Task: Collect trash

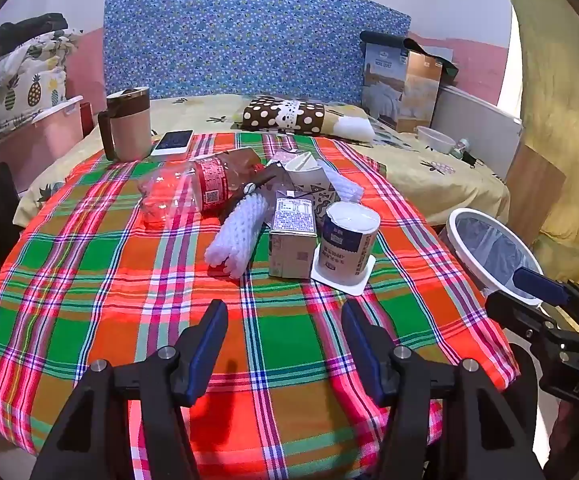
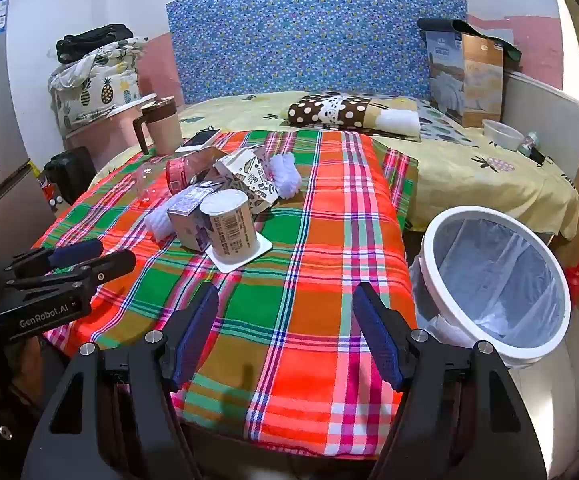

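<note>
A heap of trash lies mid-table on the plaid cloth (image 1: 109, 280): an upturned yogurt cup (image 1: 347, 244) (image 2: 231, 226), a small carton (image 1: 292, 240) (image 2: 187, 216), white foam netting (image 1: 237, 236), a crushed clear bottle with a red label (image 1: 185, 192) (image 2: 177, 172) and a patterned paper cup (image 1: 313, 178) (image 2: 255, 178). My left gripper (image 1: 285, 306) hovers open over the cloth just short of the carton and cup. My right gripper (image 2: 285, 290) is open above the near right part of the table, holding nothing. A white-rimmed bin with a clear liner (image 2: 497, 276) (image 1: 489, 252) stands beside the table's right edge.
A pink and brown mug (image 1: 127, 124) and a phone (image 1: 173, 142) sit at the table's far left. Behind lies a bed with a polka-dot pillow (image 1: 285, 114), a boxed quilt (image 1: 405, 84) and a white bowl (image 2: 503, 134). Pink storage box (image 1: 37, 140) stands at far left.
</note>
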A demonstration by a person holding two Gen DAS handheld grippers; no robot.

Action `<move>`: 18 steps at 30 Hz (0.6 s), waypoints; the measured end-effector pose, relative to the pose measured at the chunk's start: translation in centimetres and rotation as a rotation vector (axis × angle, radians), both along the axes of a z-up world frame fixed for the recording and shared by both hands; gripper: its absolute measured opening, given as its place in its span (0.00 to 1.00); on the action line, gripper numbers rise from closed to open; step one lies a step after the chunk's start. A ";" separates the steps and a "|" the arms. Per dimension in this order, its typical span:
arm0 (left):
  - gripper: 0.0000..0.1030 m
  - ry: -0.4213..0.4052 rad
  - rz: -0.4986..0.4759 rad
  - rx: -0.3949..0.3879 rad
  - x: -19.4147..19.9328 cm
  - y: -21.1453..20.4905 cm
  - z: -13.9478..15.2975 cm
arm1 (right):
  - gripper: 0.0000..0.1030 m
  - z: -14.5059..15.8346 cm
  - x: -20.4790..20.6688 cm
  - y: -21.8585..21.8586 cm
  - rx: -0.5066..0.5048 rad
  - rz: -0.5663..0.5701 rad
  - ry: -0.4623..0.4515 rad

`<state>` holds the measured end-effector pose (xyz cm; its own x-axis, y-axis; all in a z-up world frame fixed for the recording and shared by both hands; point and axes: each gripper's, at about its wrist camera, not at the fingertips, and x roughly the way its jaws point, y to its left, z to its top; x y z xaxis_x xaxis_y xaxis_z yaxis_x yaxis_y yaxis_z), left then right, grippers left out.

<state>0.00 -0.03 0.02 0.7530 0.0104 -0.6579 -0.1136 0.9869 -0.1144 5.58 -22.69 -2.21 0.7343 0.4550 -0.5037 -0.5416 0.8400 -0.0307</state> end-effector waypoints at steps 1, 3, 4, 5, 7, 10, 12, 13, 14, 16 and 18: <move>0.57 -0.001 0.002 0.004 0.0 0.0 0.0 | 0.69 0.0 0.0 0.0 0.007 0.002 0.000; 0.57 0.002 0.004 0.005 0.0 0.0 0.0 | 0.69 0.0 0.0 0.0 0.006 0.002 0.006; 0.57 0.005 0.000 0.003 0.0 0.0 0.0 | 0.69 0.0 0.0 0.0 0.007 0.003 0.006; 0.57 0.003 0.002 0.005 0.0 0.0 0.0 | 0.69 0.0 0.0 0.0 0.008 0.004 0.006; 0.57 0.001 0.005 0.009 0.1 -0.3 -0.4 | 0.69 0.0 0.0 0.0 0.009 0.004 0.004; 0.57 0.001 0.005 0.011 0.4 -0.5 -0.4 | 0.69 0.0 0.0 0.1 0.006 0.001 0.000; 0.57 -0.002 0.004 0.006 0.3 -0.5 -0.3 | 0.69 0.0 0.0 0.2 0.007 0.002 -0.001; 0.57 -0.002 0.003 0.006 0.1 -0.3 -0.2 | 0.69 0.0 0.1 0.2 0.006 0.001 -0.002; 0.57 -0.001 0.003 0.003 0.1 -0.2 -0.1 | 0.69 0.1 0.1 0.3 0.006 0.001 -0.002; 0.57 -0.004 0.002 0.005 0.1 -0.2 0.1 | 0.69 0.0 0.0 0.0 0.006 0.001 -0.002; 0.57 -0.009 0.000 0.005 -0.1 -0.2 0.3 | 0.69 0.0 0.0 0.0 0.006 0.001 -0.002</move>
